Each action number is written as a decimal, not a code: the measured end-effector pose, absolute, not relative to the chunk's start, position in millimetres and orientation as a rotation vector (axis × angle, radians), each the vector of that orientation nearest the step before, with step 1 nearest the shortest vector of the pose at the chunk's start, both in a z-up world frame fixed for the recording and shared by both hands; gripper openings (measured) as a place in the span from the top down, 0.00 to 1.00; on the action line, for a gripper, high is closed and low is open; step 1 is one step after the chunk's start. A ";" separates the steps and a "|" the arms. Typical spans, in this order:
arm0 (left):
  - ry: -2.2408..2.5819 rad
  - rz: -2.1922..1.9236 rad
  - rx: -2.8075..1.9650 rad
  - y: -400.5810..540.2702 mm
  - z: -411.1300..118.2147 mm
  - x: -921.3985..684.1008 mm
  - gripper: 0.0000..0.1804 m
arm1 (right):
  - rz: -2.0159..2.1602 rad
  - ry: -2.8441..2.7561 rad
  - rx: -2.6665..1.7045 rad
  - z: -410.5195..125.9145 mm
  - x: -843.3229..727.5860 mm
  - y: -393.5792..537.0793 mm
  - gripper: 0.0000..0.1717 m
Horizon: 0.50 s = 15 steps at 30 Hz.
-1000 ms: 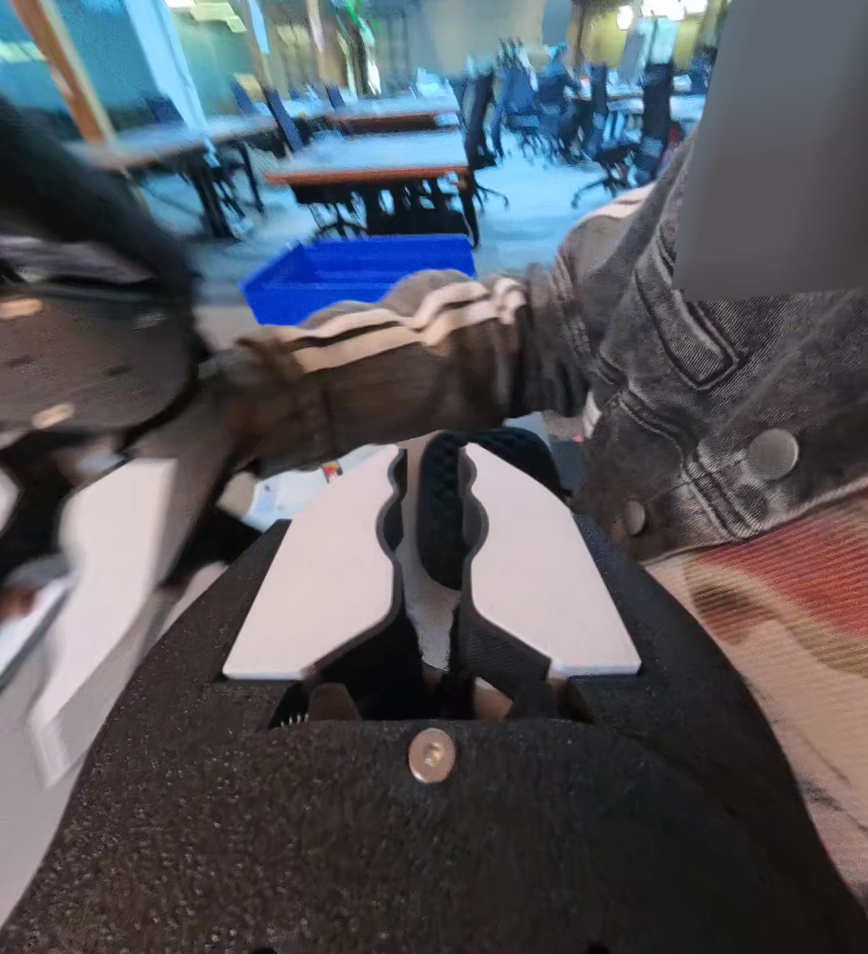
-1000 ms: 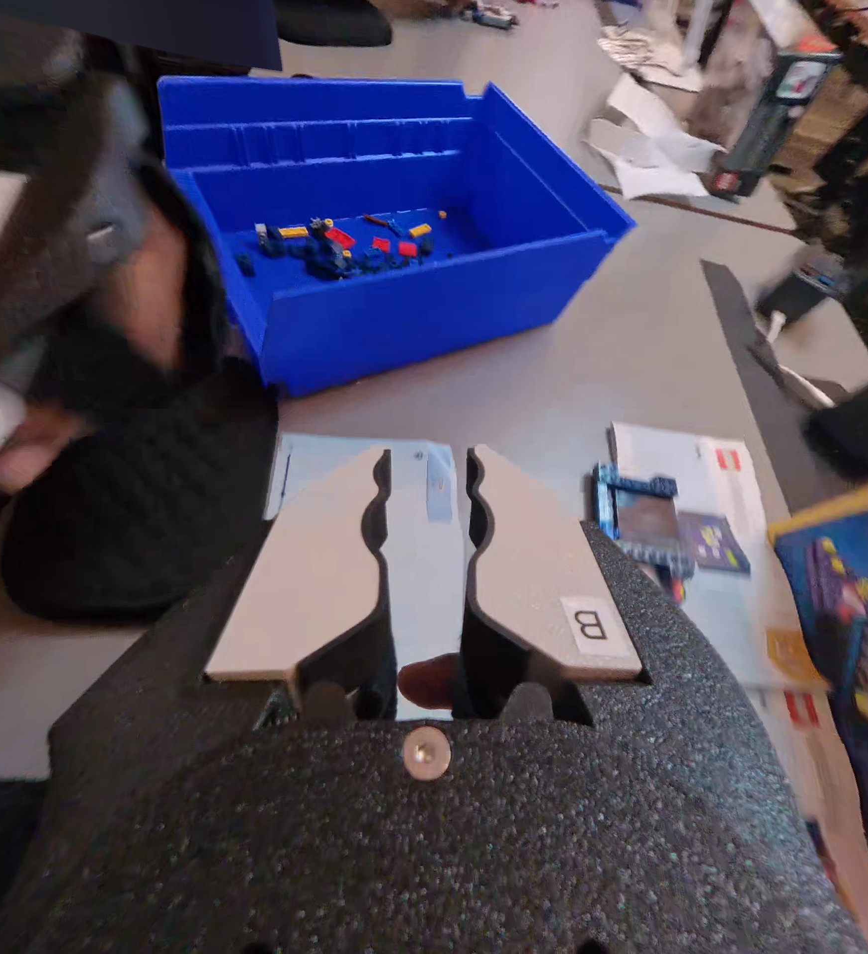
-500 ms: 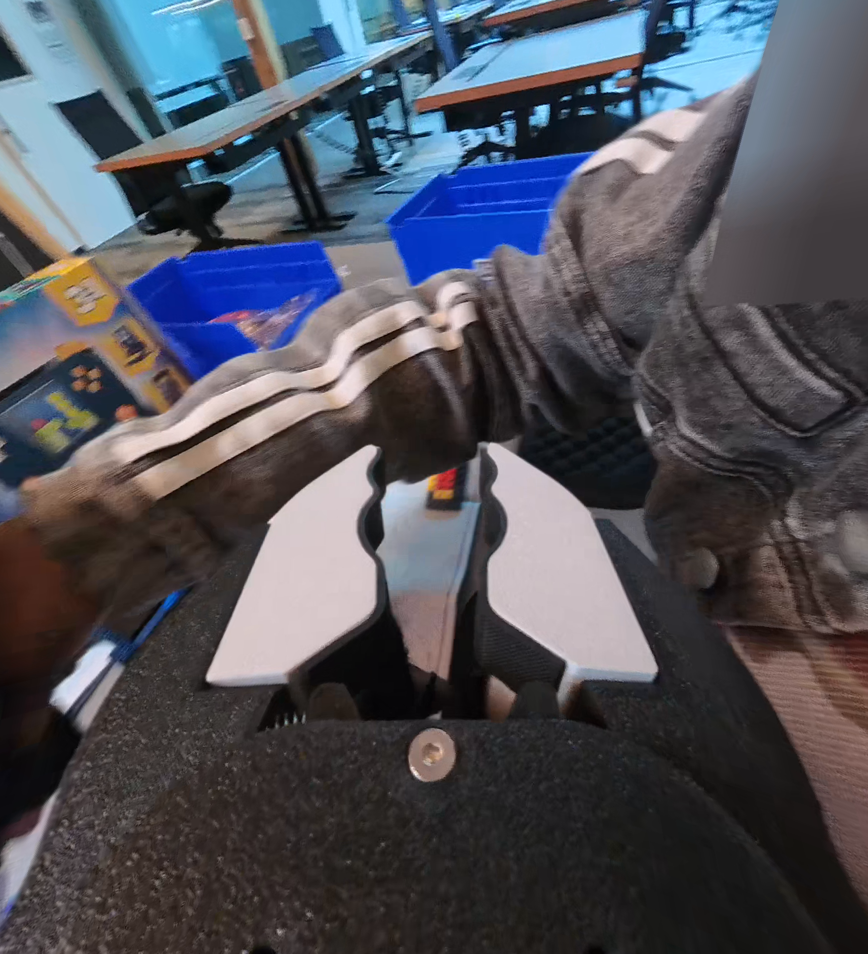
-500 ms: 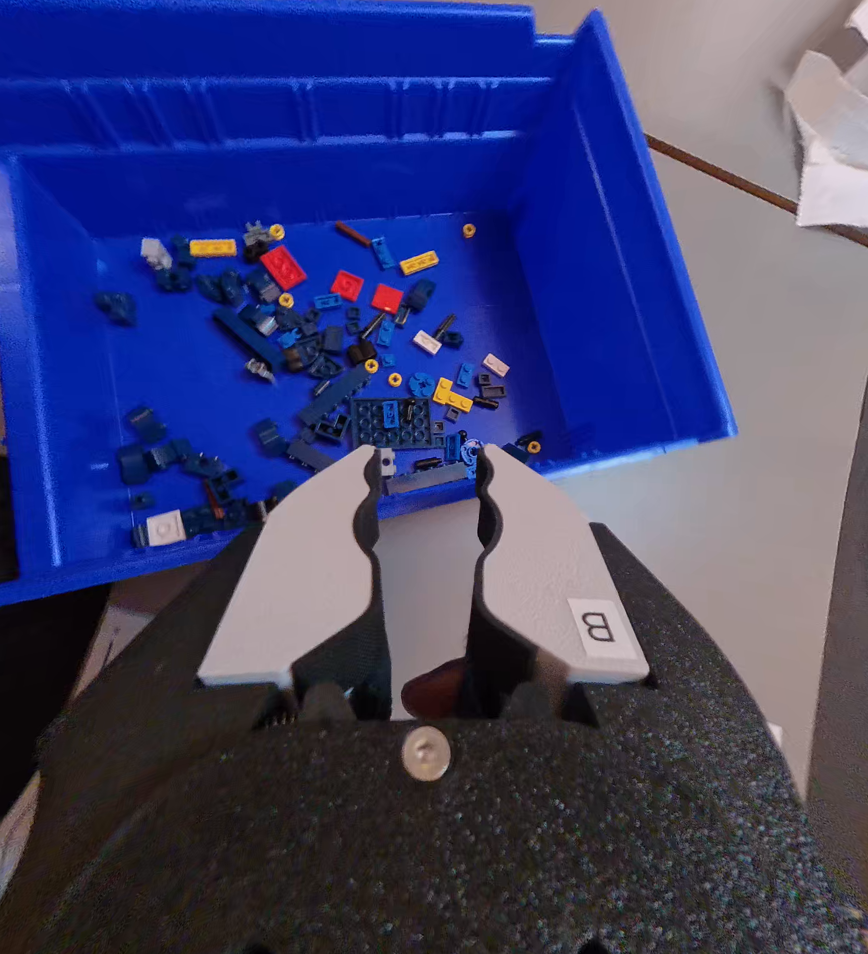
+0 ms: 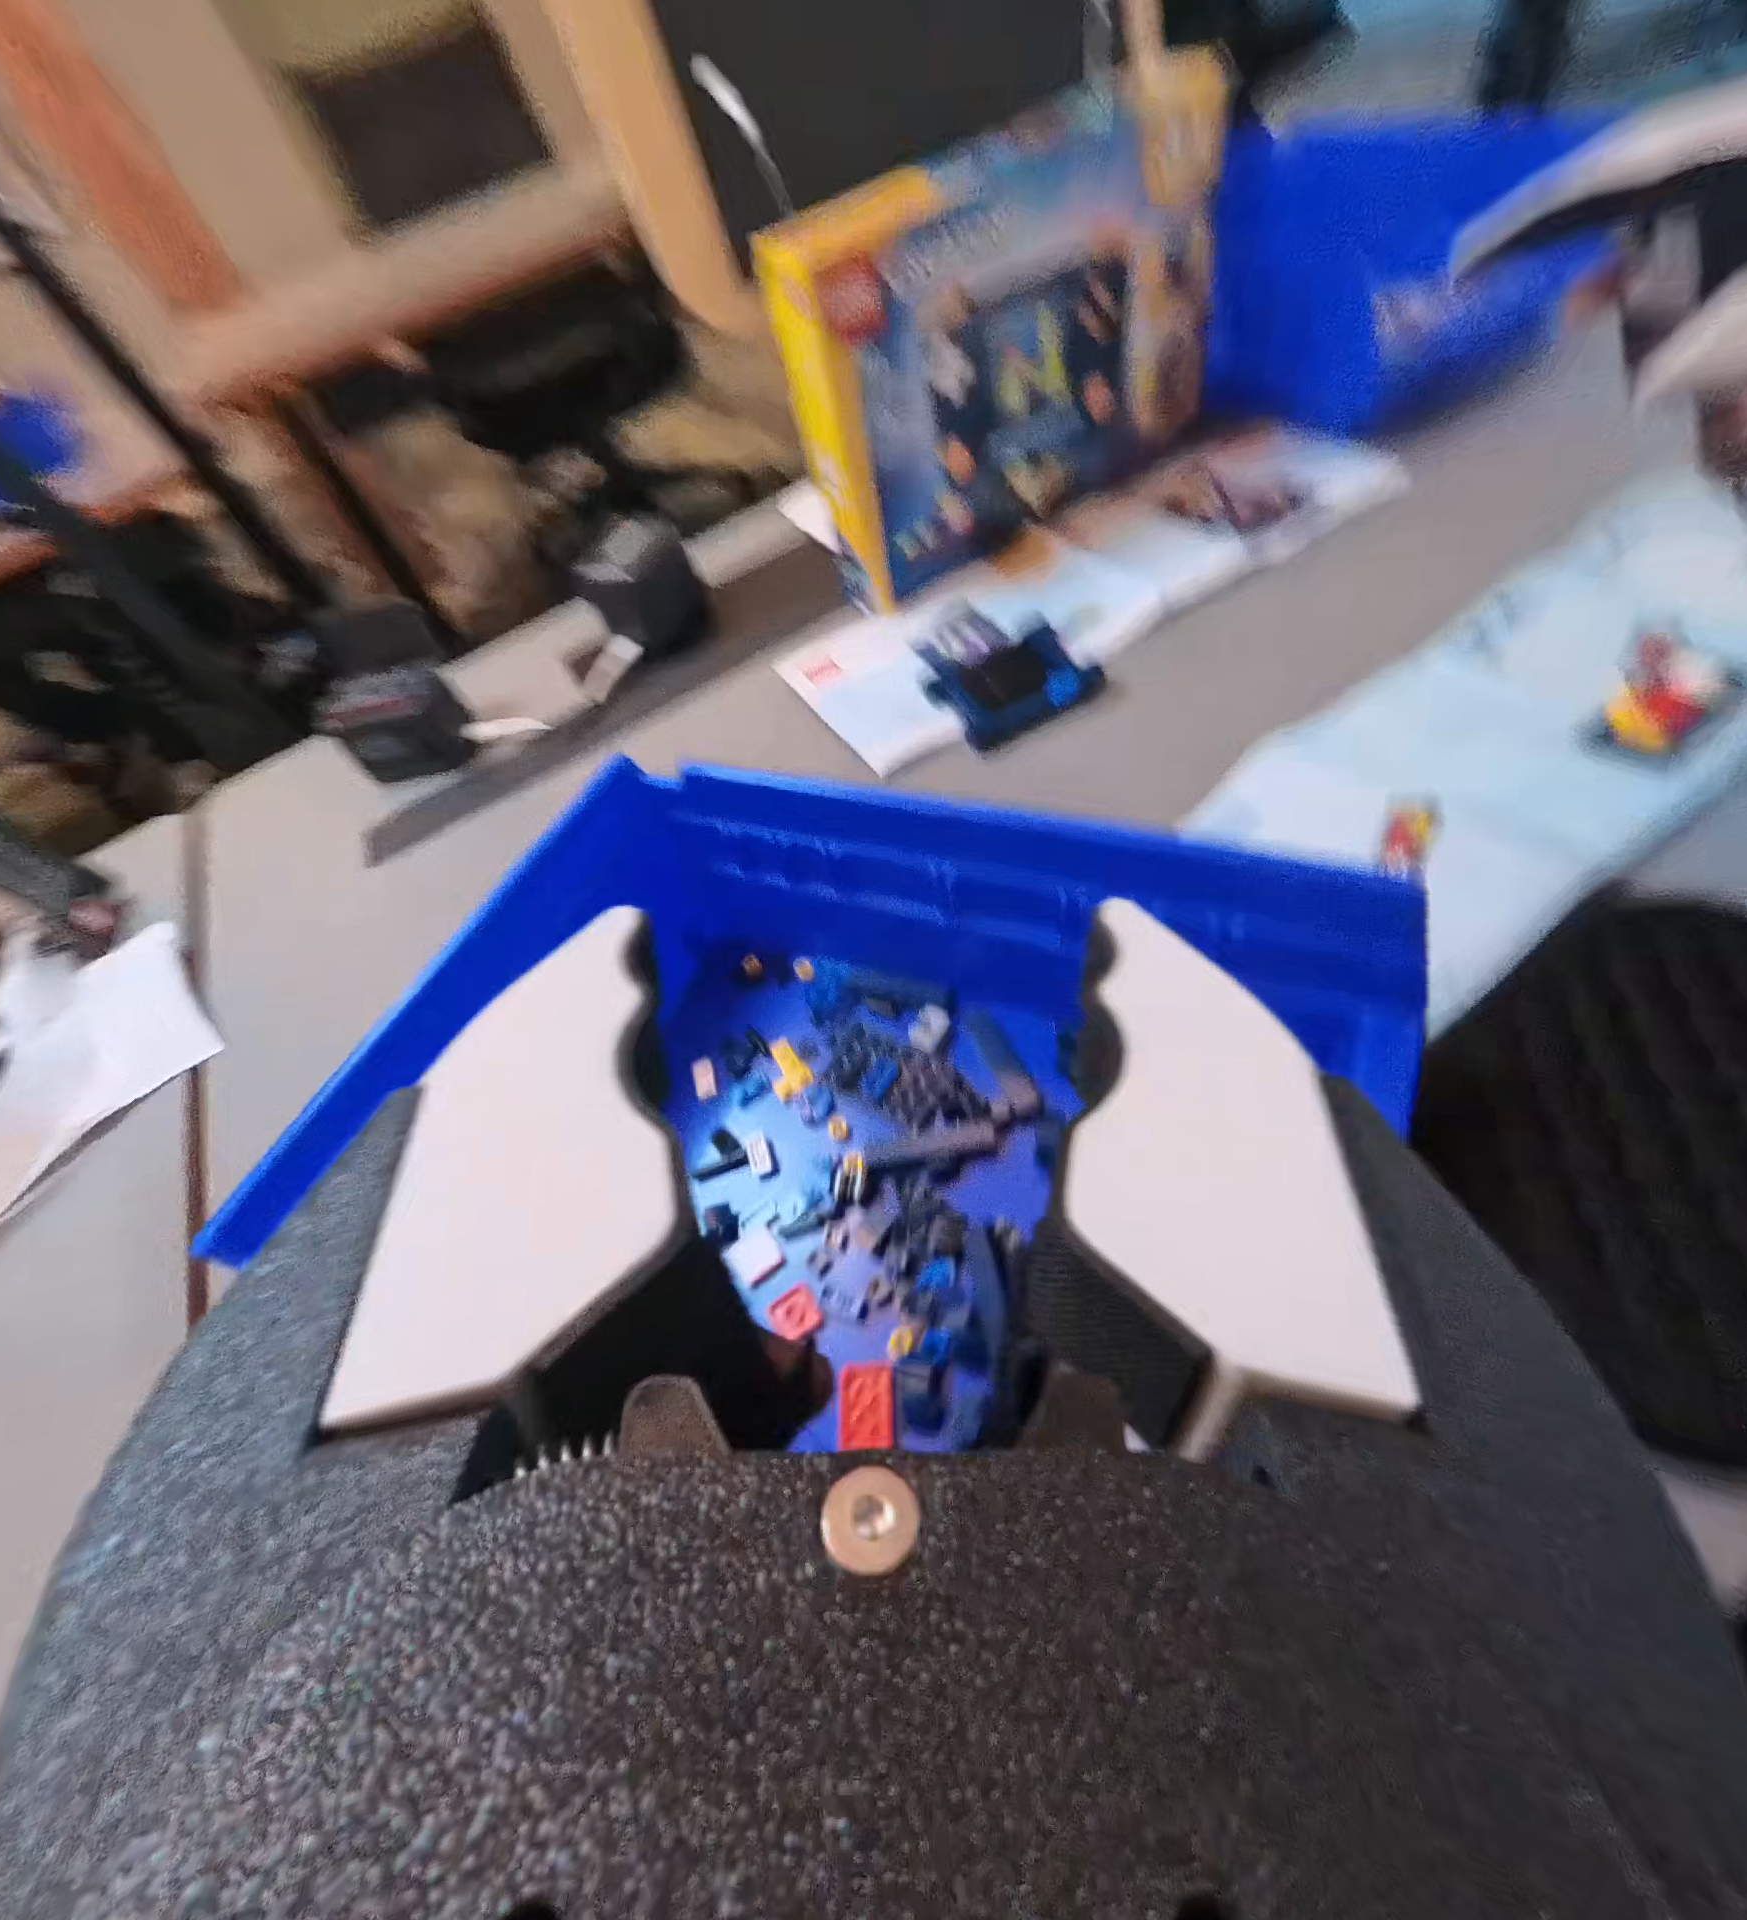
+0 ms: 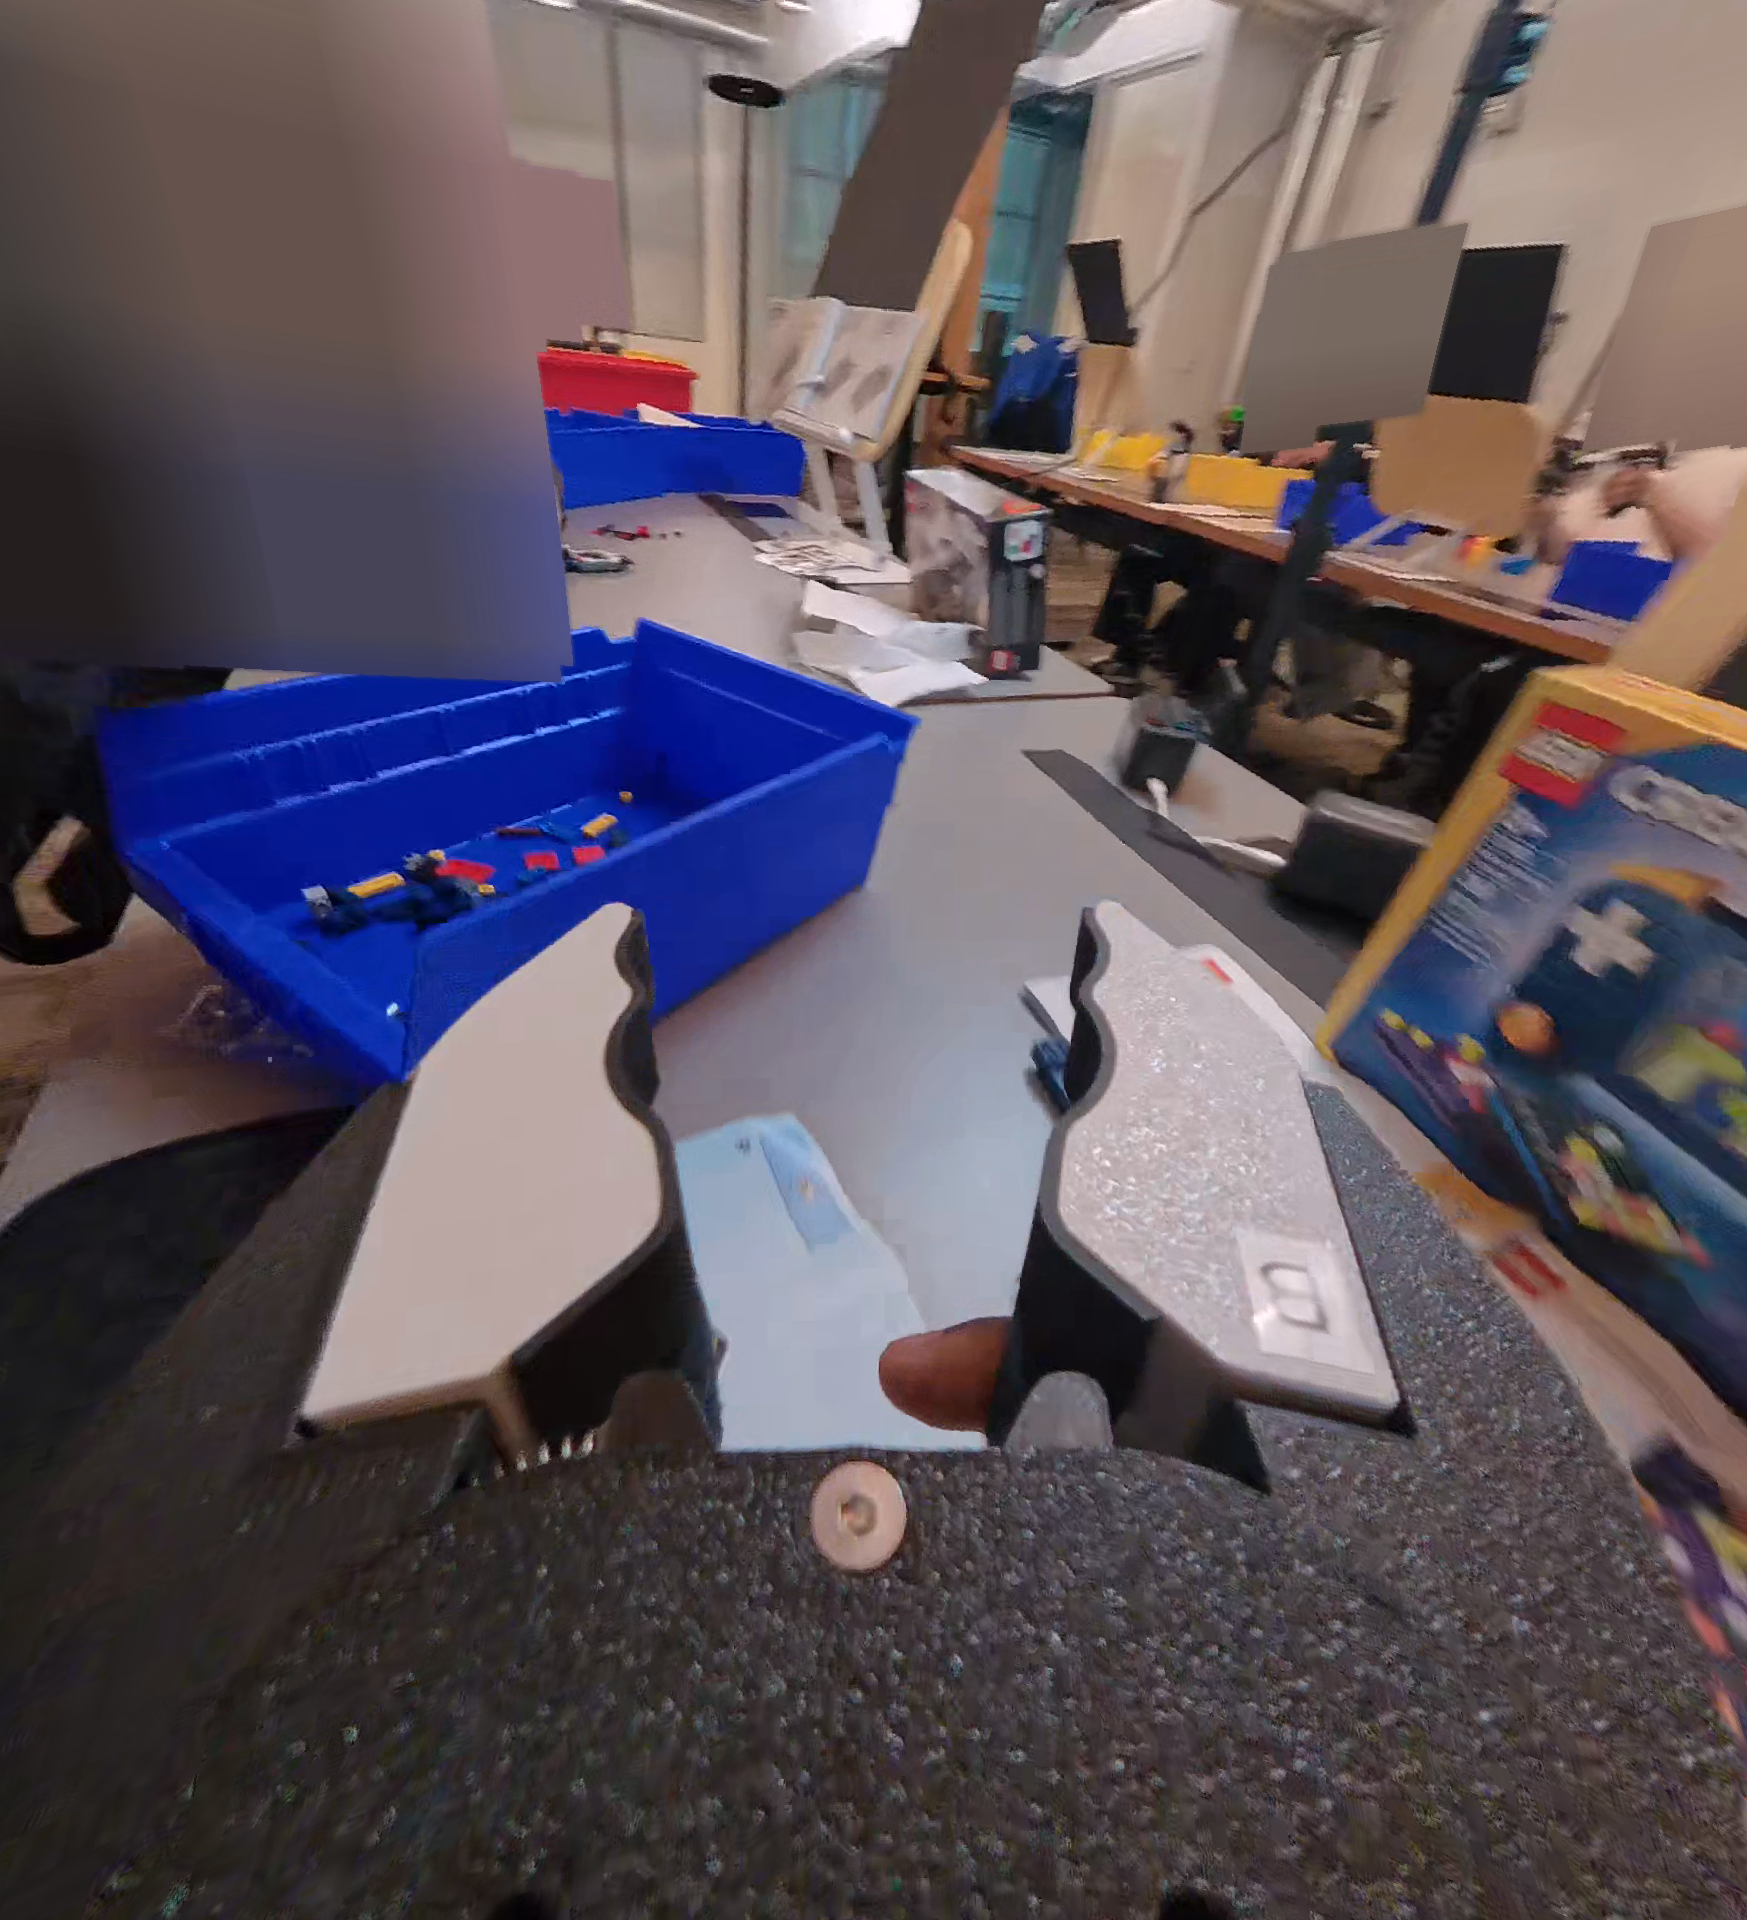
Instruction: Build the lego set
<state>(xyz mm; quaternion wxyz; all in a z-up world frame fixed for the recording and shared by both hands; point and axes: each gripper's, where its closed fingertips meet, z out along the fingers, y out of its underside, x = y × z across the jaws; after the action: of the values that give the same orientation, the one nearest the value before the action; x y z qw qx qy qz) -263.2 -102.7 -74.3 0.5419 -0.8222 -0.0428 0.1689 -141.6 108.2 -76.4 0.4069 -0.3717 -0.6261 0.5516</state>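
The left gripper [image 5: 867, 997] hangs over a blue plastic bin [image 5: 962, 873], its jaws spread wide with nothing between them; the whole left wrist view is smeared with motion blur. Through the gap lie small toy bricks [image 5: 879, 1132] on the bin floor, red, yellow, white and dark blue, their shapes hard to make out, and the gripper body hides the bin's near wall. Beyond the bin, a dark blue brick assembly [image 5: 1009, 681] sits on an open booklet [image 5: 879, 707], with a toy set box [image 5: 994, 384] standing behind. The right gripper [image 6: 853, 997] is likewise wide open and bare, held above the grey table [image 6: 952, 831] with the bin [image 6: 640, 914] to its left. Its right finger [image 6: 1181, 1122] covers most of a small blue piece [image 6: 1049, 1065]. A fingertip [image 6: 936, 1371] shows between the finger bases. The box [image 6: 1617, 1018] is cut off at the right edge.
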 end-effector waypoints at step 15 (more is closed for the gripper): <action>0.844 0.144 -2.538 -38.3 -212.9 -358.0 0.83 | 1.358 -1.381 -0.830 -88.0 -93.9 145.2 0.65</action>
<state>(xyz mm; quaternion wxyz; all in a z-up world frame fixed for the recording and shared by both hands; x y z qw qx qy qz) -358.0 -38.3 -212.9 0.2296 -0.9223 0.3066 0.0523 -93.9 145.2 -88.0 0.4944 -0.3426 -0.5695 0.5603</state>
